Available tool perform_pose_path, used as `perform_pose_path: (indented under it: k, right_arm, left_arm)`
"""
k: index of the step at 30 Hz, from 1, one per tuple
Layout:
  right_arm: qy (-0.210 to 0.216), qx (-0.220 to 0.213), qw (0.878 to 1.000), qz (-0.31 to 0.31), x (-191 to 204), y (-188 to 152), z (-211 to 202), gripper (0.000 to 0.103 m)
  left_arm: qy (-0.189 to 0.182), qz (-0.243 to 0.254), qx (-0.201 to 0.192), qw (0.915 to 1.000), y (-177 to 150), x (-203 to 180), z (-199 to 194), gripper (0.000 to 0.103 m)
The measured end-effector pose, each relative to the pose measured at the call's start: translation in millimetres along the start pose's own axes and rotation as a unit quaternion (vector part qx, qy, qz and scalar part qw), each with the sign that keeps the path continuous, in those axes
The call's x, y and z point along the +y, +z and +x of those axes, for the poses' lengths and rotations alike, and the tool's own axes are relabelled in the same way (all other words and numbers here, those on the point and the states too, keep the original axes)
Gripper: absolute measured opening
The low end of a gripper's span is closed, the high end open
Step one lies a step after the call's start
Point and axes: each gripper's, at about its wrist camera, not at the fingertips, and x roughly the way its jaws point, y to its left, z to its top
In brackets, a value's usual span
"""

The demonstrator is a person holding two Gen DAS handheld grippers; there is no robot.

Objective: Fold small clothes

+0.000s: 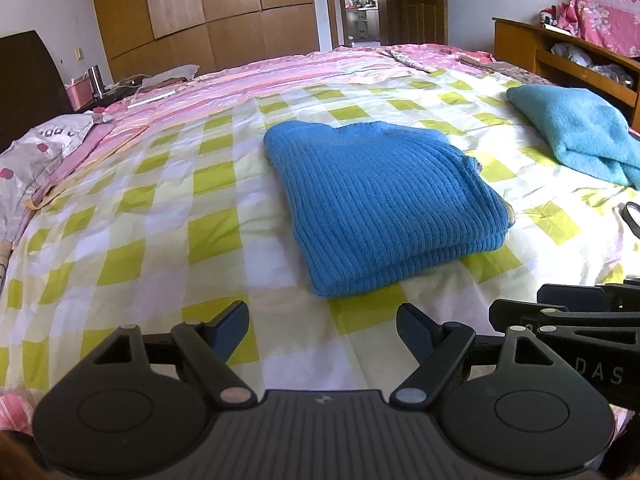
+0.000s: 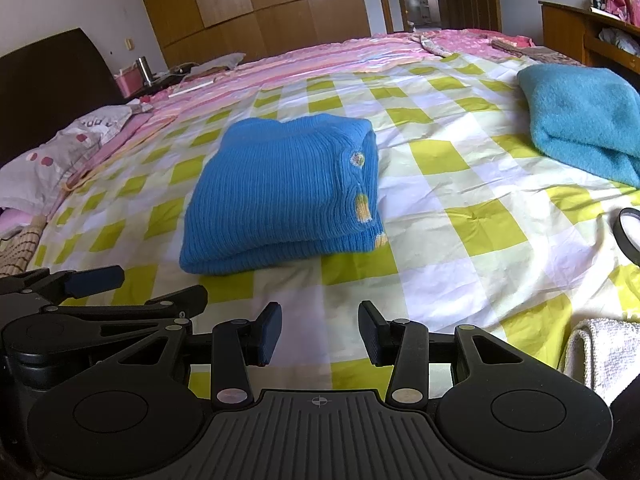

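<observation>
A blue ribbed knit sweater [image 1: 380,200] lies folded into a neat rectangle on the green-and-white checked sheet [image 1: 160,216]. In the right wrist view the same sweater [image 2: 280,192] shows small yellow patches along its right edge. My left gripper [image 1: 322,326] hovers just in front of the sweater's near edge, jaws wide open, nothing between them. My right gripper [image 2: 320,334] sits at the same distance from the fold, open and empty. Each gripper shows at the edge of the other's view: the right gripper [image 1: 560,312] and the left gripper [image 2: 96,280].
A teal fuzzy garment [image 1: 576,128] lies bundled at the right of the bed. A black ring [image 2: 630,236] and a white towel [image 2: 604,356] lie near the right edge. A pillow [image 1: 44,152] sits at the left. A wooden wardrobe [image 1: 208,8] and a shelf [image 1: 560,52] stand behind.
</observation>
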Motion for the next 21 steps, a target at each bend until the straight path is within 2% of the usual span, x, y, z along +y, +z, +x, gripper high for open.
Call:
perform_pose_path:
  k: [12, 21]
  right_arm:
    - [-0.002, -0.002, 1.0, 0.004, 1.8, 0.1, -0.8, 0.042]
    - [-0.003, -0.005, 1.0, 0.007, 1.2, -0.9, -0.4, 0.042]
  left_arm:
    - [-0.013, -0.01, 0.014, 0.9998, -2.1, 1.0, 5.4, 0.086]
    - [-0.011, -0.008, 0.008, 0.9999, -2.9, 0.2, 3.8, 0.086]
